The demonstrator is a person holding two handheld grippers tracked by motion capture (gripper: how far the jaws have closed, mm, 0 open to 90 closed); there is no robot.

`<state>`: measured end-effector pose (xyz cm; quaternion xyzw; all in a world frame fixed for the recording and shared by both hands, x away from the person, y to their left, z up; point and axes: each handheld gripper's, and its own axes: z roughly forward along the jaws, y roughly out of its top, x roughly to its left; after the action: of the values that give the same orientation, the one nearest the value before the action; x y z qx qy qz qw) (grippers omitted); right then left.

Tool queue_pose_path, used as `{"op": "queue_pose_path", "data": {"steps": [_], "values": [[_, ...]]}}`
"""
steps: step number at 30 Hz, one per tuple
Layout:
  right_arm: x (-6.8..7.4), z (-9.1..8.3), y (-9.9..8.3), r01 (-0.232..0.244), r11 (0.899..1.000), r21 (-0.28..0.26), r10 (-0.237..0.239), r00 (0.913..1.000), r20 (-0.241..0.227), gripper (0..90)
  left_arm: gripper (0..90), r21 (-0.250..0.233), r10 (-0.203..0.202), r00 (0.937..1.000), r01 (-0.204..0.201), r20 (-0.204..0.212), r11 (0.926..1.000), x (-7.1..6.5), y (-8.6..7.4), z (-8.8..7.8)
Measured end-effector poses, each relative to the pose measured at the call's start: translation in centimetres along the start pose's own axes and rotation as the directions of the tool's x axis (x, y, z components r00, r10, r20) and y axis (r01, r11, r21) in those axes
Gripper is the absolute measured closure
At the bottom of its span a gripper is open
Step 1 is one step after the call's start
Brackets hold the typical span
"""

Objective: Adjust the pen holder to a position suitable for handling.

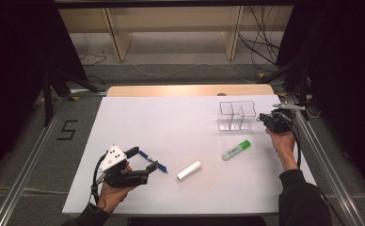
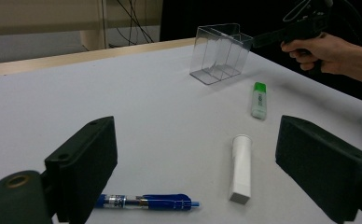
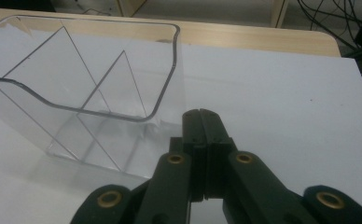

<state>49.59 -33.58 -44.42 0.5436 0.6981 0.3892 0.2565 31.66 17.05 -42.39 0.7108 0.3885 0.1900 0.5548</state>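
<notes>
The right tongs point(image 1: 264, 118) sit at the far right of the white surface point(image 1: 171, 122), held level in a person's right hand point(image 1: 281, 139), with their two black jaws pressed flat together and nothing between them. In the right gripper view the closed tips point(image 3: 201, 116) stand just beside the near right corner of the clear plastic organiser box with two inner dividers point(image 3: 90, 88), right at its wall; whether they actually touch it I cannot tell. In the high view that box point(image 1: 237, 115) stands upright near the far right edge of the surface, just left of the right tongs. The left tongs point(image 1: 145, 172) are at the near left, held in the person's left hand point(image 1: 110, 193), and their jaws stand wide apart with nothing gripped, as the left gripper view shows. A blue ballpoint pen with a clear barrel point(image 2: 146, 201) lies flat on the surface just beside the left tongs, close to one jaw. A short white cylindrical tube point(image 1: 189, 170) lies near the middle of the near half, to the right of the pen. A green and white highlighter marker point(image 1: 235, 149) lies farther right, between the tube and the organiser box and apart from both.
</notes>
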Motion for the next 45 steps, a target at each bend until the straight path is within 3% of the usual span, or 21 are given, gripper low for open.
{"op": "queue_pose_path", "data": {"steps": [13, 22, 45], "values": [[0.4, 1.8, 0.3, 0.025, 0.999, 0.035, -0.024, 0.9995, -0.022, 90.0, 12.2, 0.004, 0.000, 1.0000, 0.000, 0.000, 1.0000, 0.0, 0.0, 0.0], [0.6, 2.0, 0.3, 0.032, 0.999, 0.031, -0.031, 0.9989, -0.035, 90.0, 12.2, 0.005, 0.000, 1.0000, 0.000, 0.001, 1.0000, 0.0, 0.0, 0.1], [4.4, 3.4, 1.5, 0.095, 0.995, 0.035, -0.092, 0.9928, -0.077, 90.0, 12.2, 0.002, -0.001, 1.0000, 0.001, -0.001, 1.0000, 0.1, 0.0, 0.0]]}}
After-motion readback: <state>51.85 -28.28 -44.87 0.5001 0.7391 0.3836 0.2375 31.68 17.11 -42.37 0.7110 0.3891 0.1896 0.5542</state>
